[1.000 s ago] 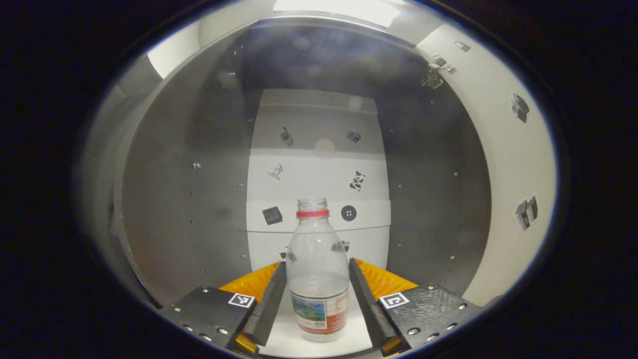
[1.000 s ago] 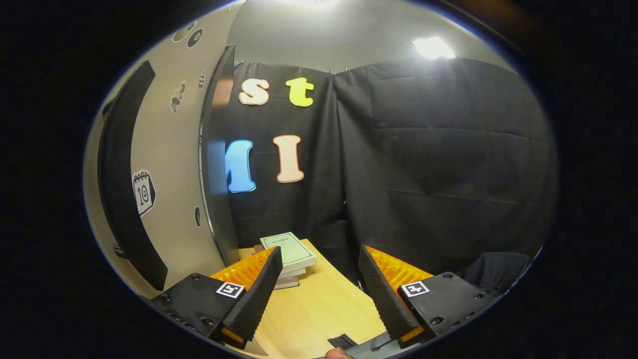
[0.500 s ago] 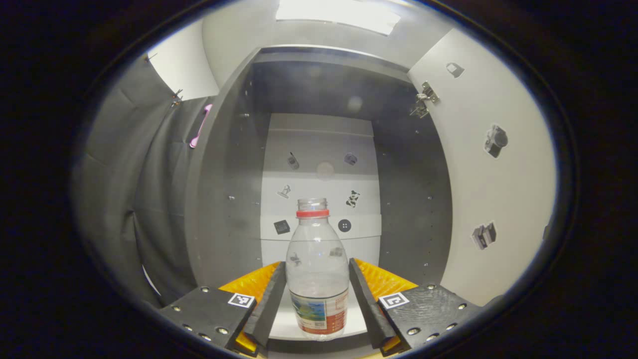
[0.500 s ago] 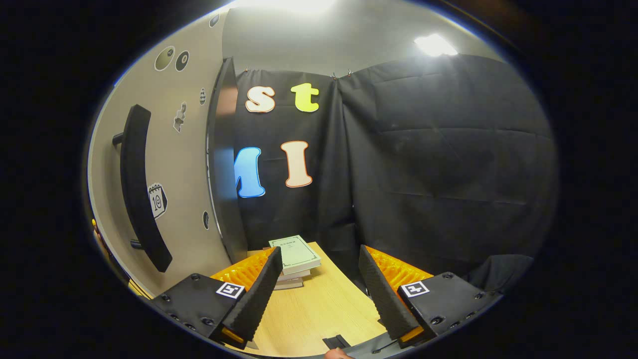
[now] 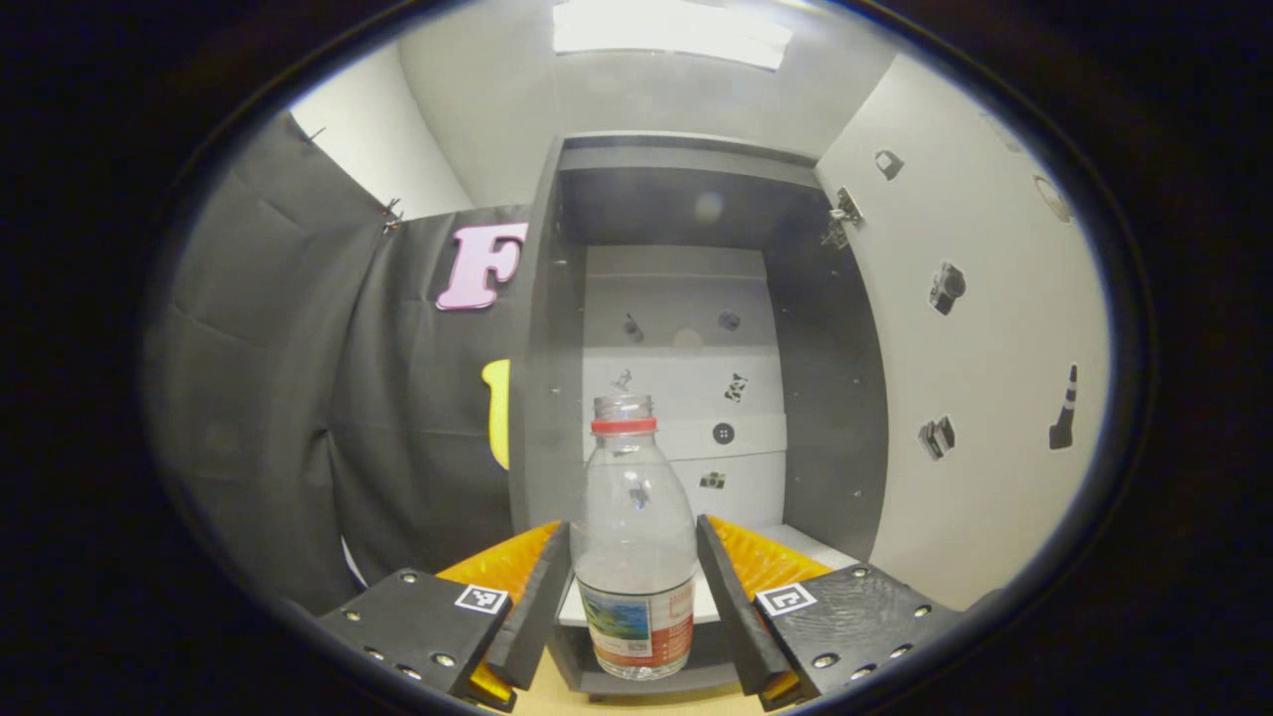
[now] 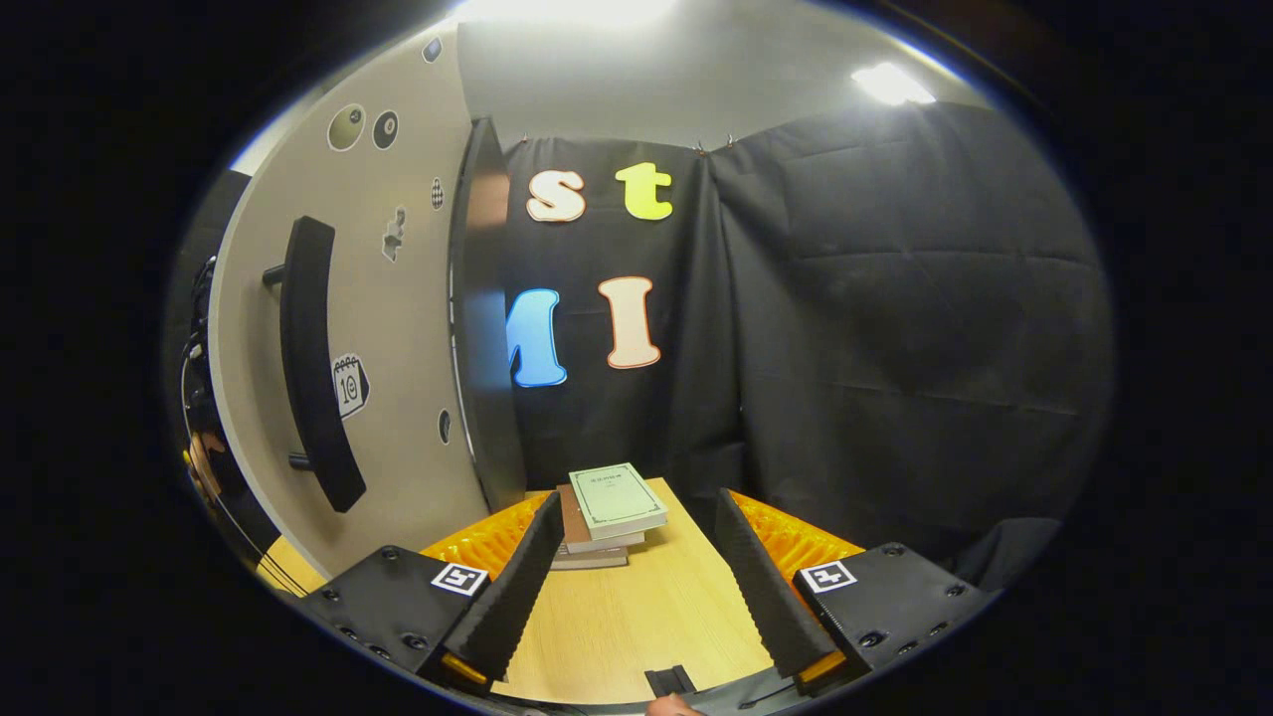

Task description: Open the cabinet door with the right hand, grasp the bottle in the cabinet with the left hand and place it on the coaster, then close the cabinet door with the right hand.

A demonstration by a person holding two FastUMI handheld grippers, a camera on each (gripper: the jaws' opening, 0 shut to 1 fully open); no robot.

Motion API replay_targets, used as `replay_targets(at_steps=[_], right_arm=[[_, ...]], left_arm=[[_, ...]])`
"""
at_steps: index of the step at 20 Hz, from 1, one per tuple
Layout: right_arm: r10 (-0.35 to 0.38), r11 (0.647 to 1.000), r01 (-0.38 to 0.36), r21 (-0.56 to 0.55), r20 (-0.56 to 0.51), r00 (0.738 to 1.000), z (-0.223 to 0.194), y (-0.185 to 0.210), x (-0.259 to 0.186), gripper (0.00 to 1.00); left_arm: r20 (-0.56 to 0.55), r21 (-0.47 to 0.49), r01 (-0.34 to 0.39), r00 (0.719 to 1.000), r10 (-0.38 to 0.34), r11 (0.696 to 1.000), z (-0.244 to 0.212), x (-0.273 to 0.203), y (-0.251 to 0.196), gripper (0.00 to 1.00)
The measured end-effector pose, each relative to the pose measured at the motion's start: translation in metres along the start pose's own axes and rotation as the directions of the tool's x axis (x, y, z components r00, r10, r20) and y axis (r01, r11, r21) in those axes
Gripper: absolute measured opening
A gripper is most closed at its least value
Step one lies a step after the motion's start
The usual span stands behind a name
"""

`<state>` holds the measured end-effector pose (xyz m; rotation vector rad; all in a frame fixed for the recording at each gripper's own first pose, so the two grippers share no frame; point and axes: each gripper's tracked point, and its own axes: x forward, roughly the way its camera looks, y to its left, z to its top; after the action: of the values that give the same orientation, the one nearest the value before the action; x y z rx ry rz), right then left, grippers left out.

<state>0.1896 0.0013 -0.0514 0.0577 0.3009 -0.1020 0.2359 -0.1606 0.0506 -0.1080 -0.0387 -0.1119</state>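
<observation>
In the left gripper view a clear plastic bottle (image 5: 634,537) with a red neck ring and a colourful label stands upright between my left gripper's (image 5: 634,587) fingers, which press on both its sides. It is held out in front of the dark open cabinet (image 5: 686,328). The pale cabinet door (image 5: 975,338) stands swung open to the right. In the right gripper view my right gripper (image 6: 636,577) is open with nothing between its fingers, over the wooden table (image 6: 636,617). The door (image 6: 398,328) with its black bar handle (image 6: 313,363) is to its left.
A stack of books (image 6: 607,512) lies on the table near the door's edge. A small black object (image 6: 668,681) sits at the table's near edge. Black cloth walls surround the booth. The cabinet's white shelf (image 5: 786,542) is bare.
My left gripper has drawn back out of the cabinet with the bottle in it; the cabinet now looks farther off. The right gripper has shifted slightly away from the door and stays open.
</observation>
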Motion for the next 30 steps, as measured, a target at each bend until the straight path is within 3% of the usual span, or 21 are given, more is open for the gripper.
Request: replay_targets(at_steps=[10, 18, 19, 20, 23, 25, 26, 30], right_arm=[[0.089, 0.996, -0.089, -0.021, -0.015, 0.996, -0.01, 0.019, 0.01, 0.98], [0.08, 0.997, -0.08, -0.009, -0.007, 0.997, -0.015, 0.015, 0.011, 0.98], [0.074, 0.997, -0.074, -0.017, -0.008, 0.997, -0.016, 0.013, 0.012, 0.93], [0.068, 0.997, -0.068, -0.027, -0.009, 0.998, -0.016, 0.012, 0.012, 0.98], [0.064, 0.998, -0.065, -0.028, -0.012, 0.998, -0.018, 0.013, 0.012, 0.98], [0.06, 0.998, -0.06, -0.026, -0.023, 0.998, -0.021, 0.012, 0.013, 0.93], [0.059, 0.998, -0.06, -0.025, -0.029, 0.998, -0.023, 0.012, 0.014, 0.98], [0.067, 0.997, -0.069, -0.031, -0.047, 0.997, -0.03, 0.018, 0.015, 0.98]], left_arm=[[0.025, 0.018, -0.074, 0.997, 0.073, 0.997, -0.042, -0.079, 0.034, 0.72], [-0.023, 0.022, -0.112, 0.993, 0.112, 0.993, -0.114, -0.128, 0.051, 0.76], [-0.03, 0.011, -0.12, 0.992, 0.12, 0.993, -0.125, -0.134, 0.055, 0.76], [-0.037, 0.001, -0.132, 0.991, 0.132, 0.991, -0.136, -0.138, 0.058, 0.75], [-0.055, -0.004, -0.168, 0.984, 0.167, 0.986, -0.167, -0.155, 0.071, 0.73], [-0.063, 0.007, -0.175, 0.983, 0.175, 0.985, -0.185, -0.164, 0.076, 0.73], [-0.074, 0.01, -0.179, 0.981, 0.179, 0.984, -0.196, -0.167, 0.079, 0.73], [-0.125, 0.008, -0.198, 0.972, 0.198, 0.98, -0.232, -0.177, 0.09, 0.73]])
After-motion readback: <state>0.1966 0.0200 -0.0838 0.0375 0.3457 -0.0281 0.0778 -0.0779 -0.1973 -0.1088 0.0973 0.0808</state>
